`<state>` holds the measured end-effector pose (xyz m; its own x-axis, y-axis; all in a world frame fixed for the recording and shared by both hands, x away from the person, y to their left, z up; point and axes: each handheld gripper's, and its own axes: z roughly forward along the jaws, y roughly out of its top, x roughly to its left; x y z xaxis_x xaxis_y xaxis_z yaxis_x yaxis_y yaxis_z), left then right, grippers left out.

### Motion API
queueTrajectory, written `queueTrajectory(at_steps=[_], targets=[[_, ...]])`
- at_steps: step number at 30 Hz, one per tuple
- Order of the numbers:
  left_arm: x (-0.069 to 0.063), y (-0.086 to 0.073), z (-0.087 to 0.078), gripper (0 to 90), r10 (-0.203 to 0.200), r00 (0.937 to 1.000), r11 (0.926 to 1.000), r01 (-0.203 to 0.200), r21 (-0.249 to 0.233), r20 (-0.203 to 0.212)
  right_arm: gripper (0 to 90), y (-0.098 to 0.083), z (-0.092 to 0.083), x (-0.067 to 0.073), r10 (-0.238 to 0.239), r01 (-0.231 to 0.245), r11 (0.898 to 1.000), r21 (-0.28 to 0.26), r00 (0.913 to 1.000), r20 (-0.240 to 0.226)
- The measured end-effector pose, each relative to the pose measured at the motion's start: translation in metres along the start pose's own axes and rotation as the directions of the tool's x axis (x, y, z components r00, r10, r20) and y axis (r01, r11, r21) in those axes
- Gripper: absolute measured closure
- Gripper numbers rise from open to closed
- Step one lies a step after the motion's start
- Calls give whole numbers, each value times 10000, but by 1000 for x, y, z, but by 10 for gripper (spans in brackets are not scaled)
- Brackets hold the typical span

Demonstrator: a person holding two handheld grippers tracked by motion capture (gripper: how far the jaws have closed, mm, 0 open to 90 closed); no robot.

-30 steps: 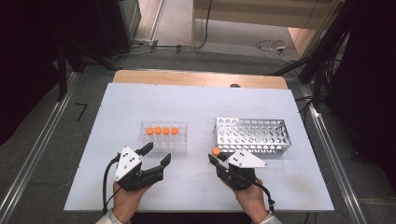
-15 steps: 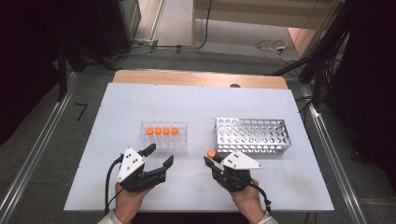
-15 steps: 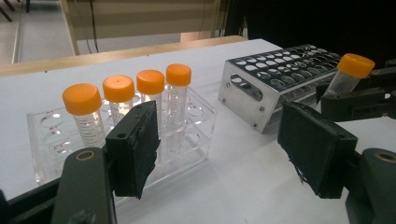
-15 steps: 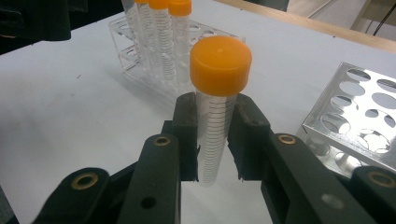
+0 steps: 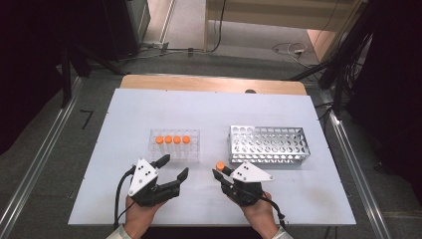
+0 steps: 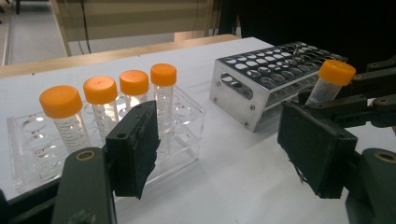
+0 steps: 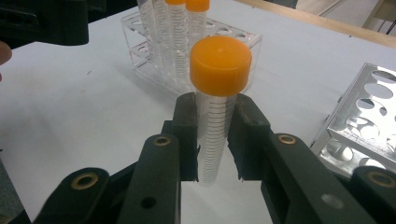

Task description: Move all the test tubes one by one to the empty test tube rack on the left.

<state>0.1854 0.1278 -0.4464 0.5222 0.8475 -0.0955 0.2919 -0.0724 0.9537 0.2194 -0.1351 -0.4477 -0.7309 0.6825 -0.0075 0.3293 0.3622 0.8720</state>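
My right gripper (image 5: 222, 172) is shut on a clear graduated tube with an orange cap (image 5: 219, 166), holding it upright just above the white table; its jaws clamp the tube below the cap (image 7: 219, 63). My left gripper (image 5: 173, 167) stands open with nothing between its pads (image 6: 134, 147), just in front of a clear plastic rack (image 5: 193, 152). That rack holds several orange-capped tubes (image 5: 172, 140) in a row. In the left gripper view the held tube (image 6: 332, 77) shows at the right, in front of the metal rack (image 6: 243, 91).
A perforated metal rack (image 5: 268, 145) with no tubes in it stands right of the clear rack, just beyond my right gripper. A wooden strip (image 5: 209, 83) runs along the table's far edge. Bare white tabletop (image 5: 124, 114) lies beyond and left of the racks.
My right gripper has shifted slightly left and toward the near edge with the tube in it. The left gripper has stayed in place.
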Motion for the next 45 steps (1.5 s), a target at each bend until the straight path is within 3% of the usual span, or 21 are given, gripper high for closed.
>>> queueTrajectory(at_steps=[23, 45], targets=[[-14, 2, 9, 293, 148, 9970, 9998, -159, 130, 759, 717, 0, 5, 6, -100, 102, 9999, 109, 9998, -186], [-28, 8, 19, 367, 376, 9884, 9993, -383, 21, 1474, 717, 1, 10, 12, -191, 196, 9997, 135, 9992, -354]])
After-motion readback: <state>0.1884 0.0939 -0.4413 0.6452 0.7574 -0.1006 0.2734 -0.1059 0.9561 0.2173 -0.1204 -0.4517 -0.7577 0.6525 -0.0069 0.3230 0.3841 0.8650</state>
